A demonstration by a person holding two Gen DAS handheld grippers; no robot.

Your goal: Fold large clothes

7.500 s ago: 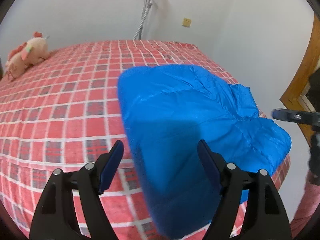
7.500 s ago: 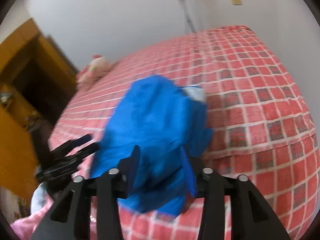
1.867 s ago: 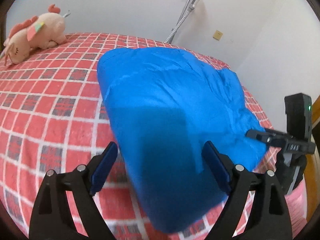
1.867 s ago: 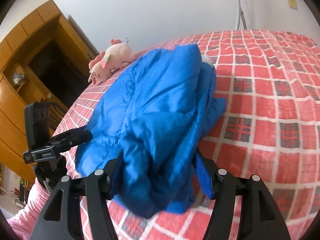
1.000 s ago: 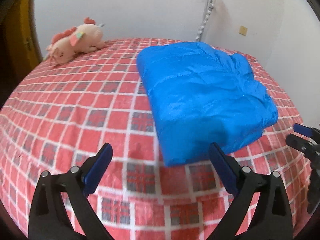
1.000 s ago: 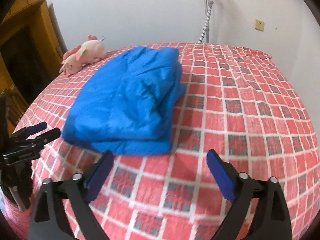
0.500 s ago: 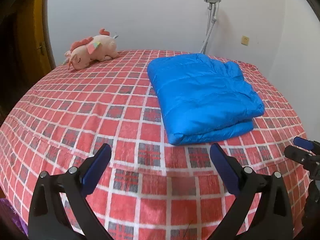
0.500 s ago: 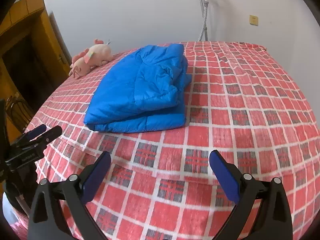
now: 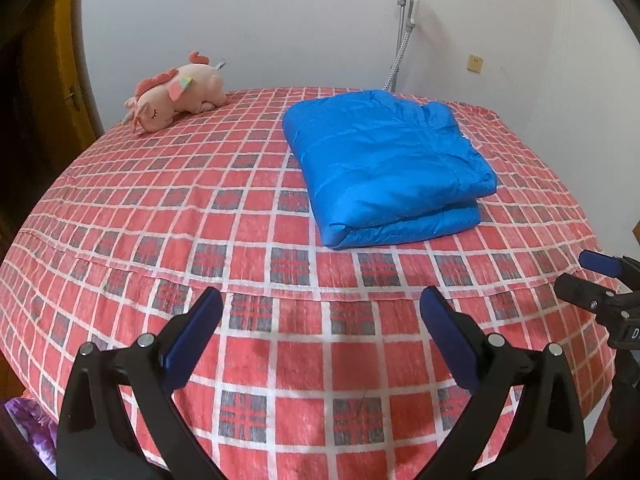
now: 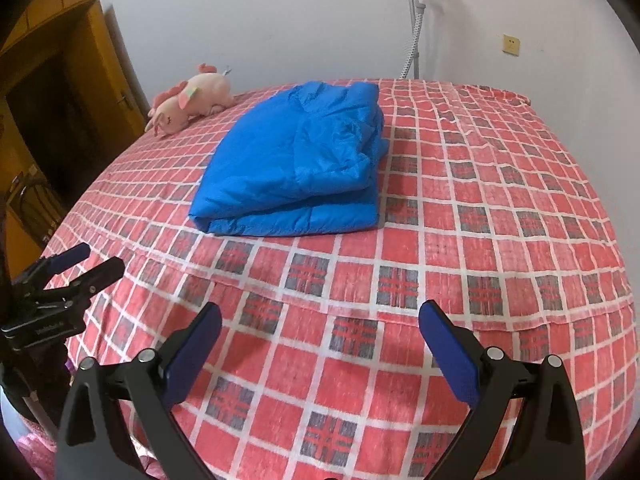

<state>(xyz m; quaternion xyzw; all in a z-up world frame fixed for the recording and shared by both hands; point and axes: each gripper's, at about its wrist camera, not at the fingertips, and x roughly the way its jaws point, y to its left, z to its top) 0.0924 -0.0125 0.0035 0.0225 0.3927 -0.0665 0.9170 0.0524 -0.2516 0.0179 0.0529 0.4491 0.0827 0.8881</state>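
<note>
A bright blue padded jacket (image 9: pixel 384 164) lies folded into a thick rectangle on the red checked bed (image 9: pixel 256 240); it also shows in the right wrist view (image 10: pixel 300 160). My left gripper (image 9: pixel 320 312) is open and empty, held back over the bed's near edge, well short of the jacket. My right gripper (image 10: pixel 320 324) is open and empty, also back over the near edge. Each gripper shows from the side in the other's view: the right gripper (image 9: pixel 592 276) at the right edge, the left gripper (image 10: pixel 80 268) at the left edge.
A pink plush toy (image 9: pixel 176 96) lies at the bed's far left corner. A metal stand with a hose (image 9: pixel 404 20) stands against the white back wall. A wooden door (image 10: pixel 52 120) is to the left. The bed (image 10: pixel 480 240) drops off at its near edge.
Both grippers let go of the jacket and pulled back from it toward the bed's near edge. The jacket now lies folded and still on the bed.
</note>
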